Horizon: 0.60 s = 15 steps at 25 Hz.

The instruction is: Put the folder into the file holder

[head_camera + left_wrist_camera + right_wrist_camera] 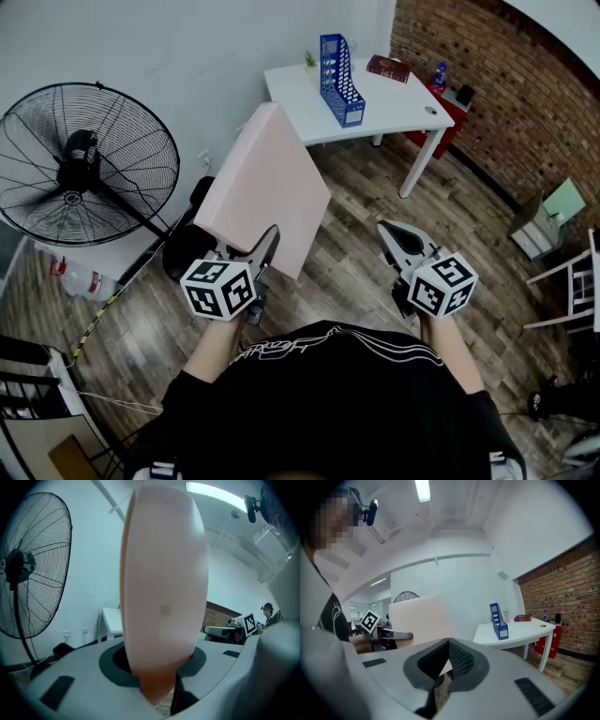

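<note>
Fingers of the left gripper (264,246) are clenched on the near lower edge of the pink folder (262,187), seen from the head view. The folder slants up and away from the person, toward the white table (394,108), but well short of it. On that table the blue file holder (339,80) stands upright near the left end, with a dark red book (386,67) behind it. The right gripper (396,236) hangs beside the folder, on the side nearer the table's leg, with its jaws together on nothing. A big black fan (84,164) stands left of the table against the wall. In the left gripper view the folder (164,588) fills the middle, edge-on and upright. Both dark pads (117,660) press its bottom edge, a grip that likely keeps the sheet stiff for carrying. The table (110,620) shows small behind it. In the right gripper view the jaws meet at their tips, empty. The folder (422,618) is to the left of the table (515,632), and the file holder (499,620) is ahead on top of it. The folder is not yet in the holder. The free gripper seems kept ready to steady the holder or guide the folder in.
</note>
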{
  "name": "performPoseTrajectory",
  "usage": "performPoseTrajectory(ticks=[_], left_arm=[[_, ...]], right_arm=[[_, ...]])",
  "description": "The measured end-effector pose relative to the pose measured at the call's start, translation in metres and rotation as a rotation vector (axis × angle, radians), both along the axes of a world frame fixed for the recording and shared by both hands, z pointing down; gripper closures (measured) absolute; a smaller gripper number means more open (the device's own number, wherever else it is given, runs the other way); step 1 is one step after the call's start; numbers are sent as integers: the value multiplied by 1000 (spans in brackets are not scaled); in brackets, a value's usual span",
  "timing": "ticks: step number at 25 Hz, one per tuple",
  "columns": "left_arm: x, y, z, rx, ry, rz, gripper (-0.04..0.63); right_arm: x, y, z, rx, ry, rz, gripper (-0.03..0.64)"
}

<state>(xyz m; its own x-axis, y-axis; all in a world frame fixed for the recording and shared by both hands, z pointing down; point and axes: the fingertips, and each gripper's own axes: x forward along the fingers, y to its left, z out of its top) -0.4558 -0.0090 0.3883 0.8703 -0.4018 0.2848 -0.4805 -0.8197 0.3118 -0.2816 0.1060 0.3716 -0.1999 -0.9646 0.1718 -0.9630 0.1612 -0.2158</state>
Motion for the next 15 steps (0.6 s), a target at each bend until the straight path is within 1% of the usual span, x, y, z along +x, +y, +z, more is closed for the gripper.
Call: performPoseTrajectory(ticks=[8,15], left_arm=[[34,22,0,8,5,5,423],[80,42,-2,20,1,1,423]], right_arm=[[36,16,10,-24,-23,26,617],[78,40,14,-29,-42,19,617]])
